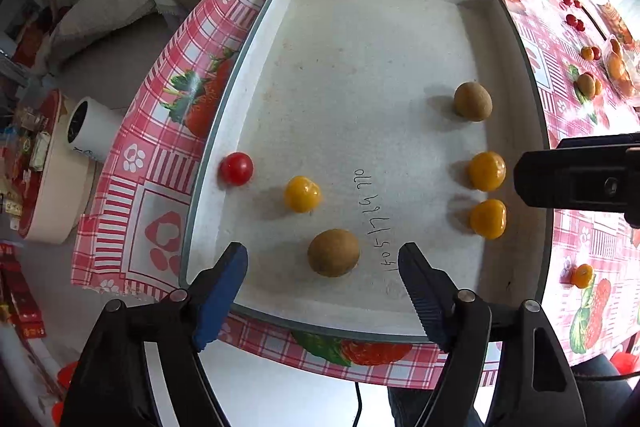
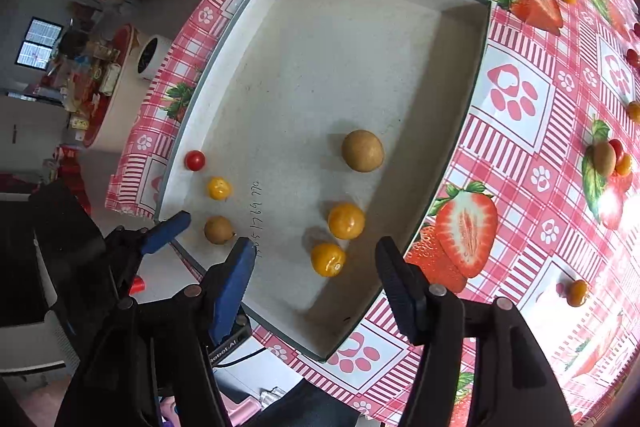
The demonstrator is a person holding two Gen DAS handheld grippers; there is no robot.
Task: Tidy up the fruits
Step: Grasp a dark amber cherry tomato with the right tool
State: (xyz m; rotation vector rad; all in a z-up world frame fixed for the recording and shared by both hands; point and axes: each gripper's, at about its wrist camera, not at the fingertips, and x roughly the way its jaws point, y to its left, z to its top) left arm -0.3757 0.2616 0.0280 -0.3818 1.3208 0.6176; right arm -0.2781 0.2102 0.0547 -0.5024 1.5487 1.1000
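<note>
A white tray (image 1: 360,47) lies on the strawberry tablecloth and holds several fruits. Along its left side are a red cherry tomato (image 1: 236,169), a yellow fruit (image 1: 302,194) and a brown kiwi-like fruit (image 1: 333,253). My left gripper (image 1: 323,249) is open above that brown fruit, with its fingers clear of it on both sides. On the tray's right side are another brown fruit (image 2: 362,151) and two yellow fruits (image 2: 346,221). The nearer yellow fruit (image 2: 328,259) lies between the fingers of my open right gripper (image 2: 315,245), untouched.
Several loose fruits are scattered on the tablecloth (image 2: 516,95) right of the tray, including a yellow one (image 2: 577,293) and a kiwi with tomatoes (image 2: 604,158). The table edge runs close along the tray's left and near sides. A white cylinder (image 1: 90,131) stands on the floor below.
</note>
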